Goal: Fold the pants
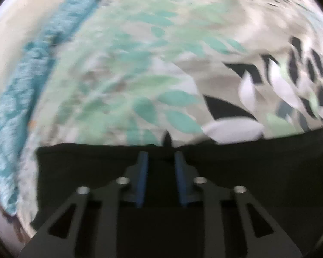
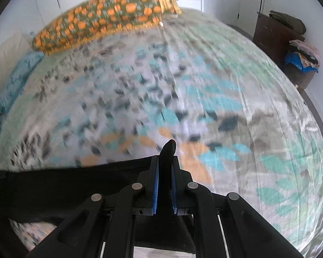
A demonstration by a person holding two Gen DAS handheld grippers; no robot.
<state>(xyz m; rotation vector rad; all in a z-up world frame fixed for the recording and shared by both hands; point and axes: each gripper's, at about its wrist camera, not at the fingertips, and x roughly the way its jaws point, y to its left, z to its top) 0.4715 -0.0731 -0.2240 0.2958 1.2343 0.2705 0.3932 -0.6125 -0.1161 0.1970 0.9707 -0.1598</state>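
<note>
Both grippers are on the black pants (image 2: 53, 187) lying on the leafy bedsheet (image 2: 226, 107): right gripper (image 2: 165, 161) pinches a fold tight, left gripper (image 1: 161, 157) looks nearly closed on fabric.

No readable text, label or number anywhere (both views are blurred)

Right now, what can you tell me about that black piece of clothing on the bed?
The black pants look like plain, soft, dark fabric with no pattern that I can make out. They lie spread over the leaf-print bedsheet, with one straight edge running across the bed. The right gripper is shut on a pinched fold that sticks up between its blue pads. The left gripper sits over the same edge with a small peak of cloth between its nearly closed jaws. Blur hides seams and pockets.
</note>
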